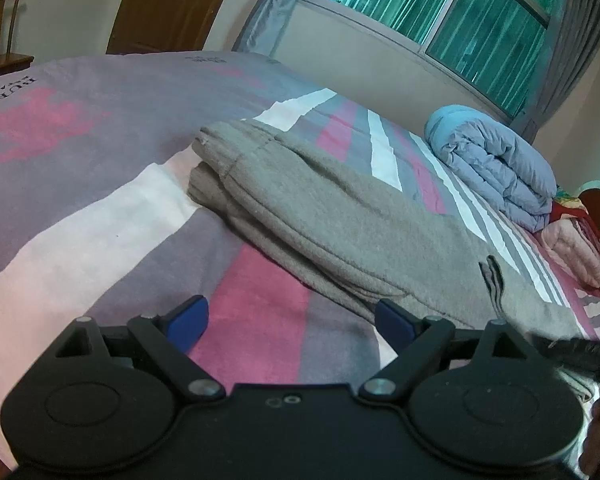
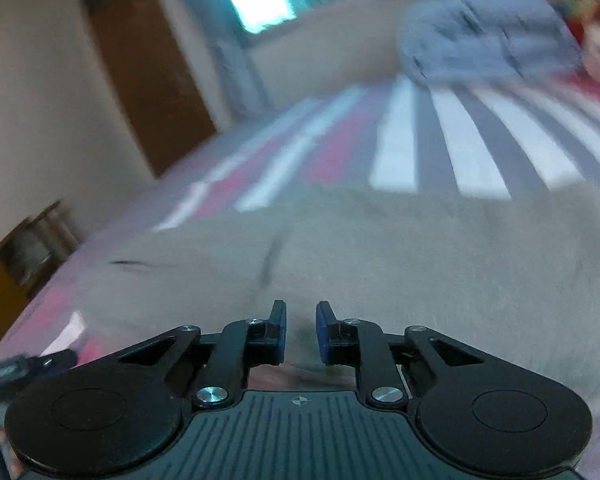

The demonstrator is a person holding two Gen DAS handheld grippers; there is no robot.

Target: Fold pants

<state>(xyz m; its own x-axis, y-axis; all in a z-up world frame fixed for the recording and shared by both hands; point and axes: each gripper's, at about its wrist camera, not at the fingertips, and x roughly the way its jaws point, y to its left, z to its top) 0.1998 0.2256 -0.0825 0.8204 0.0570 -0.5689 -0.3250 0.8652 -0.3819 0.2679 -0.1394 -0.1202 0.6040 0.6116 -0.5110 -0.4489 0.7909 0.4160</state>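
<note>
the grey pants lie on the striped bed, already doubled into a long stack of layers with the ends squared at the far end, so you look most of the way through; i judge one more fold across the length may remain. your left claw sits wide apart just beside the near edge, holding nothing. your right claw is narrowed to a small gap over the pants; the view is blurred, and nothing shows between its pads. a rolled blue duvet lies well apart.
</note>
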